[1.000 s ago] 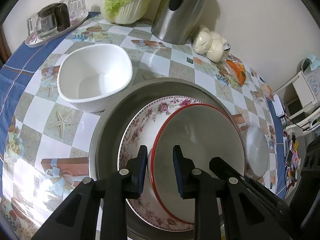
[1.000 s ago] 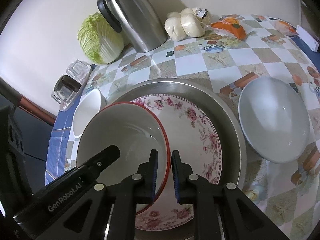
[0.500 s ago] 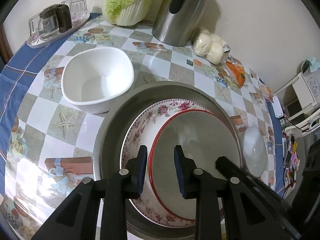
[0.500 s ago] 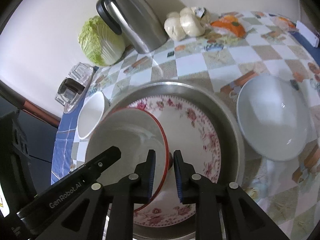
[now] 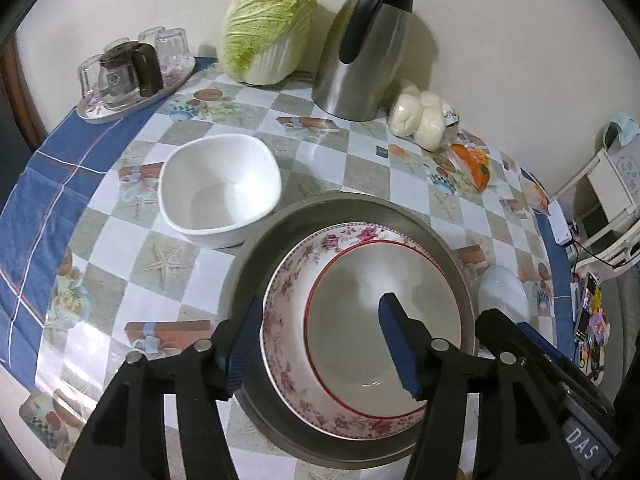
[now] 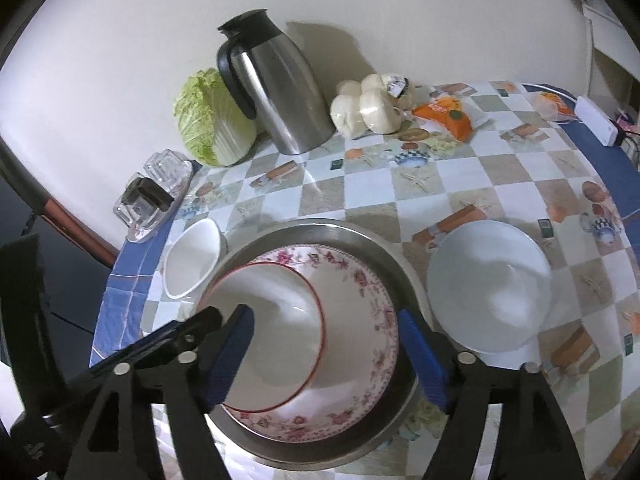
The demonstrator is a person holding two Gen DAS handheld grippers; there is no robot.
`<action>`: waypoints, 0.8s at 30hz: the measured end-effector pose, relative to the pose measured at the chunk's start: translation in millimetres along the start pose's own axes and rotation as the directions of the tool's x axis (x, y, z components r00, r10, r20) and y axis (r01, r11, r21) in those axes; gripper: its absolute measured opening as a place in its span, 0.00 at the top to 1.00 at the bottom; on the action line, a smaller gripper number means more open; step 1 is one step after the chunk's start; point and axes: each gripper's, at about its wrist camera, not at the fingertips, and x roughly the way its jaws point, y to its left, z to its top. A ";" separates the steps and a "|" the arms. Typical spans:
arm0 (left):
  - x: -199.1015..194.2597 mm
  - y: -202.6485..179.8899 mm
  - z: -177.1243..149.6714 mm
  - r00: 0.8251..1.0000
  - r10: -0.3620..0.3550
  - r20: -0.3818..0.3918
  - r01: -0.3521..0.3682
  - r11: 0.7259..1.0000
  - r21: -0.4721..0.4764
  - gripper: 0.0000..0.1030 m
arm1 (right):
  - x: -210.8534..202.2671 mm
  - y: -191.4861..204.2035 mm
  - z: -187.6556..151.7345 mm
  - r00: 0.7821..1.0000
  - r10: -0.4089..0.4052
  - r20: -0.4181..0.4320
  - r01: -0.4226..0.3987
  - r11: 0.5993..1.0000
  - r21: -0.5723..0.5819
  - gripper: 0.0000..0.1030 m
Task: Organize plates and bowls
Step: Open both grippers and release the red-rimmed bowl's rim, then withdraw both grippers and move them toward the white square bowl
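A red-rimmed bowl (image 5: 380, 320) (image 6: 276, 344) rests inside a pink floral bowl (image 5: 292, 280) (image 6: 360, 288), which sits in a steel basin (image 5: 344, 208) (image 6: 320, 230). My left gripper (image 5: 320, 340) is open above the stack, one finger outside the floral rim, the other over the red-rimmed bowl. My right gripper (image 6: 324, 344) is open too, its jaws straddling the stacked bowls. A square white bowl (image 5: 220, 192) (image 6: 192, 264) stands left of the basin. A round white bowl (image 6: 488, 284) (image 5: 502, 292) stands to its right.
At the back by the wall stand a steel thermos jug (image 5: 368, 44) (image 6: 276, 84), a napa cabbage (image 5: 268, 28), bagged buns (image 5: 420, 118), an orange packet (image 6: 448, 114) and a tray of glasses (image 5: 128, 76). The checked tablecloth (image 5: 120, 264) covers a round table.
Both grippers opened wide and let go of the red-rimmed bowl, which now rests in the floral bowl. Both have drawn back and up slightly.
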 end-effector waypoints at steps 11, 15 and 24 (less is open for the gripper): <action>-1.5 13.2 -4.9 0.995 0.099 0.007 -0.099 0.995 -0.034 0.22 | -5.0 -10.3 -8.0 1.000 -0.028 -0.009 0.028 0.999 -0.020 0.16; -5.7 16.6 -6.9 0.995 0.100 0.016 -0.100 0.994 -0.051 0.18 | -6.0 -11.6 -10.5 0.999 -0.039 -0.010 0.038 0.999 -0.027 0.11; -11.5 31.1 -9.0 0.993 0.118 0.032 -0.113 0.986 -0.120 0.15 | -6.0 -11.1 -14.2 0.998 -0.065 0.000 0.065 0.996 -0.060 0.00</action>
